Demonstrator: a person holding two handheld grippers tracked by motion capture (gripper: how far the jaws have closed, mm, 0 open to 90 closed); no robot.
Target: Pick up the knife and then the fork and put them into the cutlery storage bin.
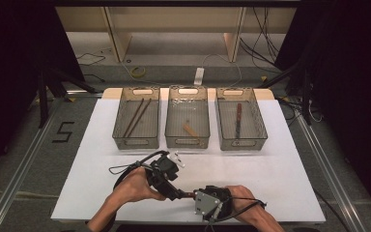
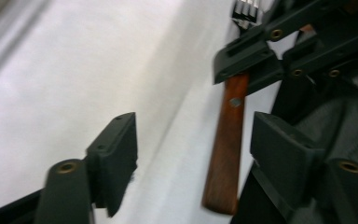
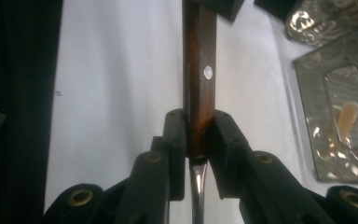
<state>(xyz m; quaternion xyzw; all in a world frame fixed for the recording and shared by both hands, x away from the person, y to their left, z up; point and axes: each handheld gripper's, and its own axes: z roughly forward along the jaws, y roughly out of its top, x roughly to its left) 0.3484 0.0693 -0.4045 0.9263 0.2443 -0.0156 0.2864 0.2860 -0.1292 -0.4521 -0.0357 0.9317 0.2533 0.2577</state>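
The right hand-held gripper (image 3: 196, 135) is clamped on the wooden handle of a fork (image 3: 198, 70), holding it just above the white desk (image 1: 280, 169). The left hand-held gripper (image 2: 193, 140) stands open, its jaws on either side of the handle's end without pressing on it.

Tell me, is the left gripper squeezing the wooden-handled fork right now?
No. In the left gripper view, the left gripper stands open, its pads clear of the fork, which the right gripper clamps by the handle.
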